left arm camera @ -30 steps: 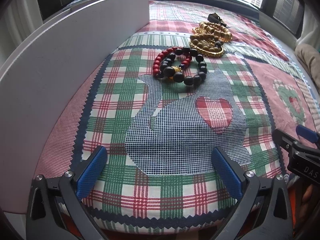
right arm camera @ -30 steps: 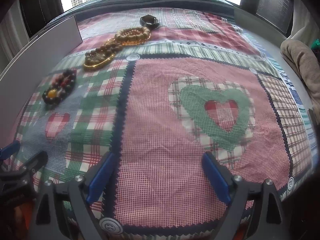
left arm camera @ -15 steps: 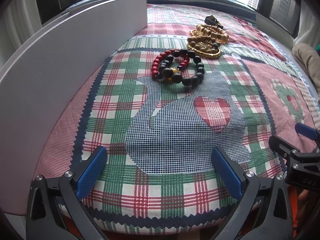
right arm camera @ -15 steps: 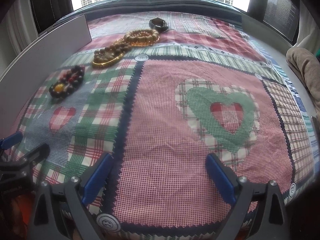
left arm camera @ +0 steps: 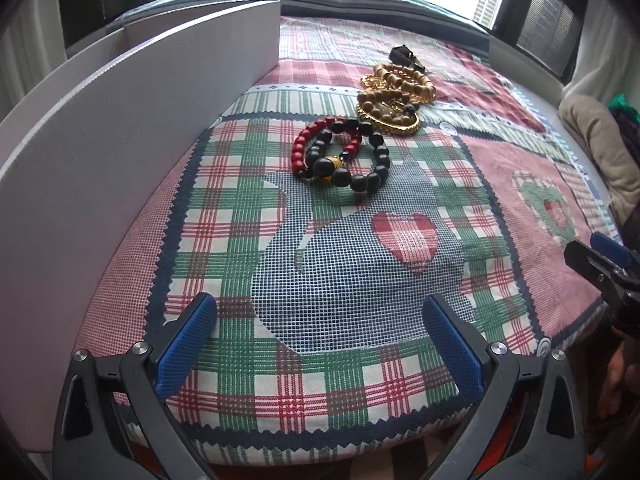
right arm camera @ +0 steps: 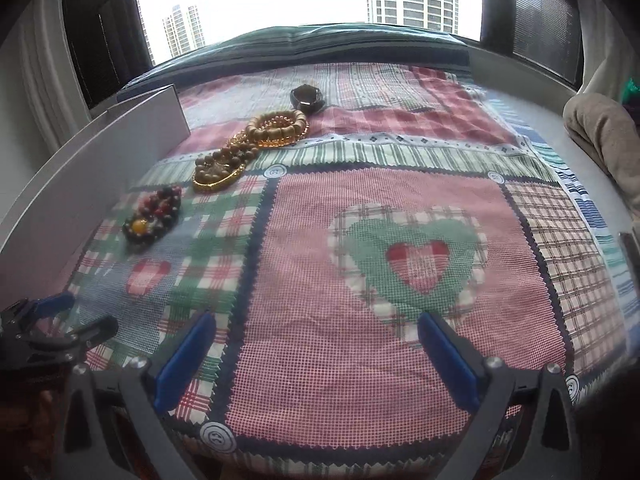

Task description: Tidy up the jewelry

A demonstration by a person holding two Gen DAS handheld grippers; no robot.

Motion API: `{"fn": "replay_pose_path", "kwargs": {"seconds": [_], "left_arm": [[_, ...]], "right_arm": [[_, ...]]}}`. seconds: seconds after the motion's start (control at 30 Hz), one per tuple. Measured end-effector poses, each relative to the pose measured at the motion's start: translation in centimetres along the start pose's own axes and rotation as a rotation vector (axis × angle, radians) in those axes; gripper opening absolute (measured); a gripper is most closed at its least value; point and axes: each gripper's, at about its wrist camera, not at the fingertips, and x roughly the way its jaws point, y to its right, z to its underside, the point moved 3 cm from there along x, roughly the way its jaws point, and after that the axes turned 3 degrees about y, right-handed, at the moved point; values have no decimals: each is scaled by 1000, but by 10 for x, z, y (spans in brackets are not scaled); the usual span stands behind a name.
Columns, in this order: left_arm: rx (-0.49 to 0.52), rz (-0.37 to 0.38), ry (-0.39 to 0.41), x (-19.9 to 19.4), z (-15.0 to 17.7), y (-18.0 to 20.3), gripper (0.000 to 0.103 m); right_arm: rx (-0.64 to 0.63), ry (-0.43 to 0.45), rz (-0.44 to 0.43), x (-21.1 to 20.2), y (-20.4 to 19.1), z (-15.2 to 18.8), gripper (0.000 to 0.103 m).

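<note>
A: Left hand-held gripper (left arm camera: 320,320), bottom of frame: wide, empty. Right hand-held gripper (right arm camera: 316,340): likewise.

B: Jewelry?

A: Bracelets (left arm camera: 340,156) at centre on the quilt (left arm camera: 340,280); gold beads (left arm camera: 392,100) beyond.

B: Risk?

A: Overlapping strands. One grasp may drag both.

Ahead of the left gripper (left arm camera: 320,332), whose pads are ribbed blue plastic on matt black arms, glossy red and black beads (left arm camera: 340,156) are seen on a woven patchwork cloth (left arm camera: 344,280). Beyond them, polished wooden beads (left arm camera: 394,96) and a matt white board (left arm camera: 120,152) at its left.
</note>
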Motion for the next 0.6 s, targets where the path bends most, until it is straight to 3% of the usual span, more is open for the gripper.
{"fn": "replay_pose_path", "kwargs": {"seconds": [0.3,0.37,0.5,0.53,0.57,0.6], "left_arm": [[3,79,47,2,-50,3,99],[-8,71,34,13,-58,5,86],[-67,27,-12,44,-68,4,79],[-86,10,-30,51,-67,3,68],[-111,14,-44,55,-66,1,50],[-141,37,-37,55,-65,-2,44]], "right_arm": [[40,4,-93,-7,-5,13,103],[42,6,-103,-8,-7,16,103],[45,4,-120,-10,-10,19,103],[46,2,-125,-10,-10,20,103],[46,1,-128,-11,-10,21,103],[44,0,-130,-11,-10,22,103]]}}
